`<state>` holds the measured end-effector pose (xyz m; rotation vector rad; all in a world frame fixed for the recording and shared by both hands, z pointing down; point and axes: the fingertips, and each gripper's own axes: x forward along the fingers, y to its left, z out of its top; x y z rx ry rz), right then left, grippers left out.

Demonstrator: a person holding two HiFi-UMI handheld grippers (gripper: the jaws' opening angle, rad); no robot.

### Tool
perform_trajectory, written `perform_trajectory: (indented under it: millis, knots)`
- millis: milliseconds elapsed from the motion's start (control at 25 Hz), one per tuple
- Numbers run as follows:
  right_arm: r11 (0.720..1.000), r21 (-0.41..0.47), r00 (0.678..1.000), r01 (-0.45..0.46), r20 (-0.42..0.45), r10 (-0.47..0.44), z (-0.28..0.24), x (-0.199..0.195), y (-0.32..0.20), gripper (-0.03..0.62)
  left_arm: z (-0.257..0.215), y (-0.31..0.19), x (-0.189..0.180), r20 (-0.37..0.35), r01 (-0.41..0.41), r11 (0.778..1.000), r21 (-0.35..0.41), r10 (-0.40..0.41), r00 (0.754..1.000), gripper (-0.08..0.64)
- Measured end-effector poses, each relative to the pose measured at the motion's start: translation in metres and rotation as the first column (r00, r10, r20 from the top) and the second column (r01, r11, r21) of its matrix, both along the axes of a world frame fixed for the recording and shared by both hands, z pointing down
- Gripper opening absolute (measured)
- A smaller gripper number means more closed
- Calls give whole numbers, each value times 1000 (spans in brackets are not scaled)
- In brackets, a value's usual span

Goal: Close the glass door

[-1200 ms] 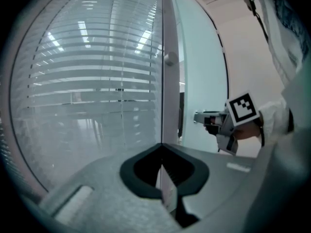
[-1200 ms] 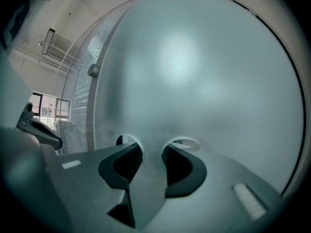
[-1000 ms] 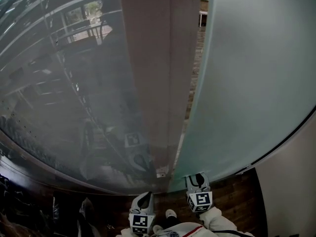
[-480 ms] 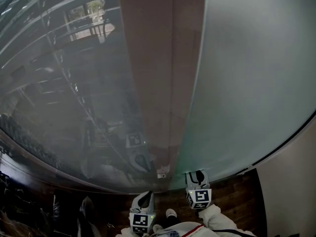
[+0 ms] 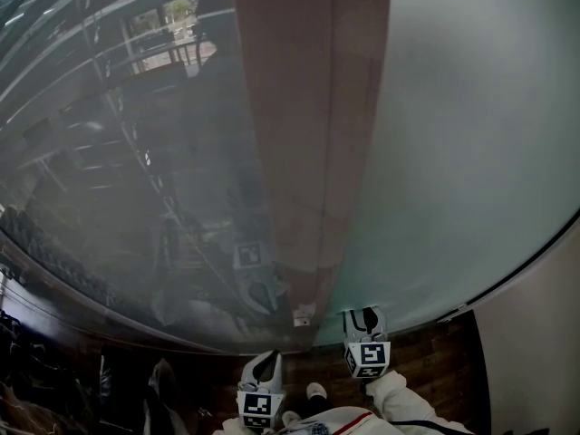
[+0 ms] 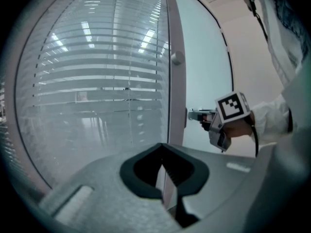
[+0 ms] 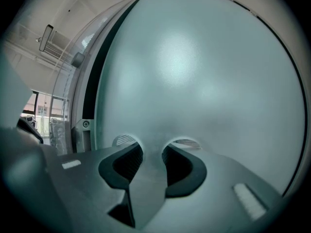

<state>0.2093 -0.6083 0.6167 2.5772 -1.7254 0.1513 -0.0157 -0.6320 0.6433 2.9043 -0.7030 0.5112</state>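
I hold the right tool (image 7: 148,152) with jaws apart, tips at the frosted glass door (image 7: 194,72) dead ahead. The left tool (image 6: 162,149) has its jaws together. I judge the door heavy, stiff and slick, so I'd push flat near its edge.

The frosted glass door (image 5: 453,152) shows me nothing through it, only grey-green haze, and its top runs off the head view's upper edge. Left of the door, the glazed panel (image 5: 118,152) swims with reflections, and I can't sort blinds from mirrored room. At the door's foot there's a small tag (image 5: 304,316) on the post (image 5: 308,152), too small to read. Below the door, the left gripper (image 5: 265,361) and the sleeve (image 5: 399,401) are clipped by the bottom edge. The right gripper (image 5: 362,315) has its tips at the door. Whether they touch it, I can't tell.
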Motion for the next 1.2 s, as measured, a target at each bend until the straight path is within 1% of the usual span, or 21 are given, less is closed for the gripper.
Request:
perform_trajectory:
  millis: [280,640,760,920,1040,1160,1200]
  knots:
    - [1000,0,1000,-5,-2,5,-2,0,-1,133,1,2,-4,14,-1,1000,-4,1,1000,2]
    - [1000,-3,1000,0,-7,0,2,1,-3,134,-6,7,-8,1,-11,1000,3,11,1000,2]
    - [1000,0,1000,-2,-8,2,1,1,-3,134,-6,10,-17,19,-17,1000,12,17,1000,2]
    - [1000,-6,1000,-1,-23,0,1,3,-5,137,-17,18,-25,-5,-10,1000,10,10,1000,2]
    - [999,-45,999,4,-49,-6,-1,4,-3,137,-26,27,-35,-18,-8,1000,22,8,1000,2]
    - [994,-102,997,-32,-69,25,-3,-1,16,161,-25,39,-52,-13,-13,999,50,14,1000,2]
    - [993,-104,996,-50,-75,42,-4,-6,27,140,-23,43,-58,-14,-16,999,52,17,1000,2]
